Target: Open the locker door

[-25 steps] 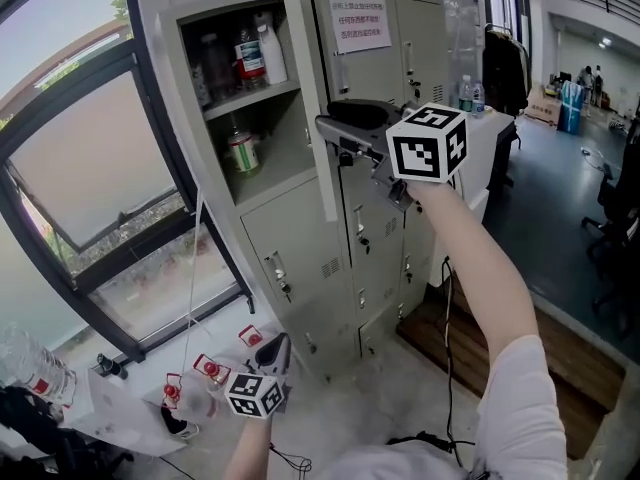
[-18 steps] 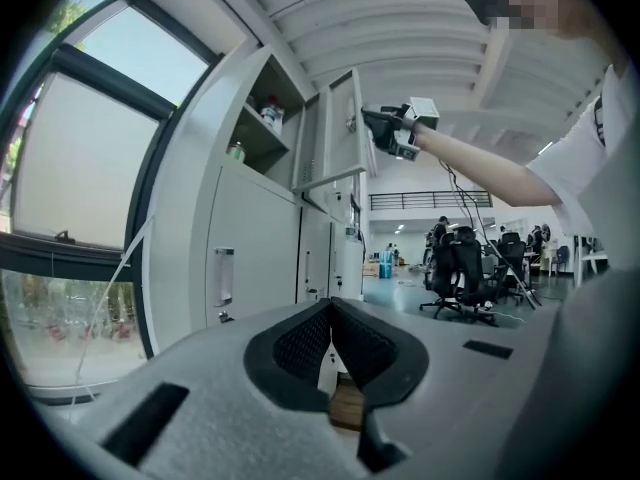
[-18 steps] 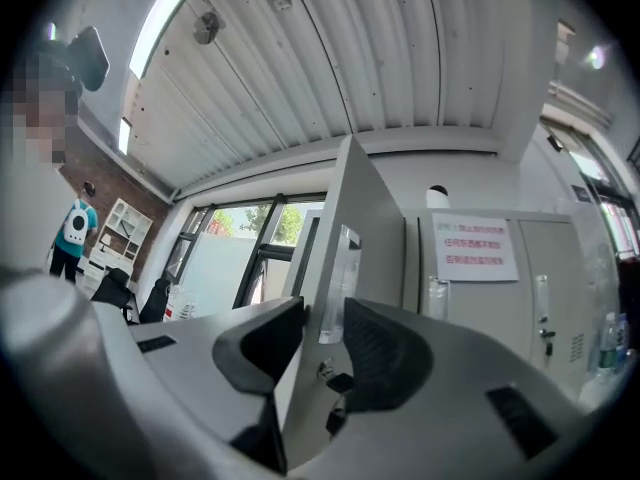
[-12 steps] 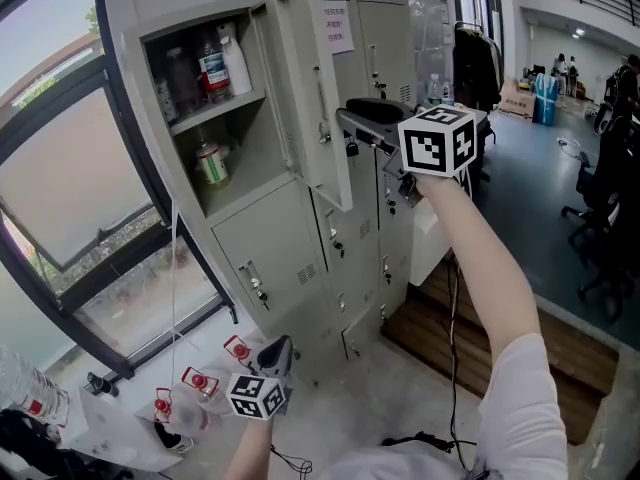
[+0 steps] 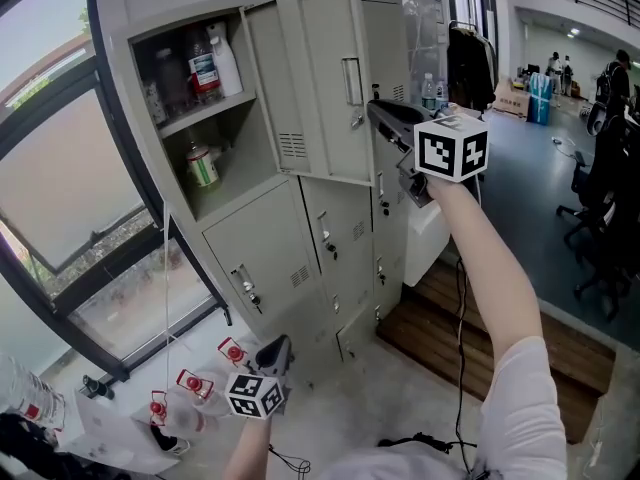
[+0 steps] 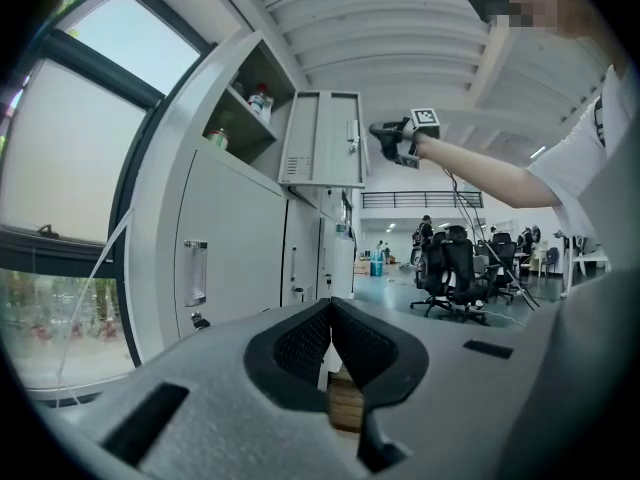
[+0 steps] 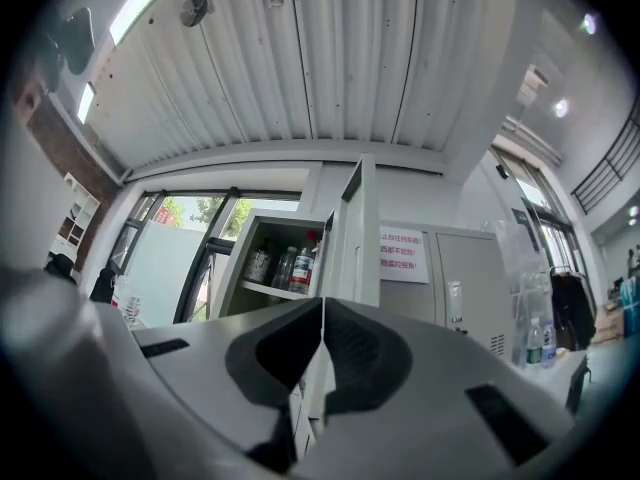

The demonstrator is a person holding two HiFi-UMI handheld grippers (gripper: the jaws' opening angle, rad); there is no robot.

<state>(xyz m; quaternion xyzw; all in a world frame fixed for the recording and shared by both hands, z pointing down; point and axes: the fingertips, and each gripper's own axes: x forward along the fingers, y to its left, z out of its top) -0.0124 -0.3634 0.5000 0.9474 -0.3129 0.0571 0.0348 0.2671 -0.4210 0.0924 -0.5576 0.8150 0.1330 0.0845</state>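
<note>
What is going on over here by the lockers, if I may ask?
A person holds a gripper in each hand at a bank of grey lockers. The top locker door stands swung open, showing bottles on the shelves inside. The right gripper is raised beside the door's free edge; its jaws have just been closing and are shut on nothing. The left gripper hangs low, shut and empty.

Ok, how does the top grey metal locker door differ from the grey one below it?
The top grey metal locker door is swung wide open, baring shelved bottles; the grey door below it is shut flush. The top door overlaps the neighbouring locker; the lower one sits in its own frame. Both are vented.
</note>
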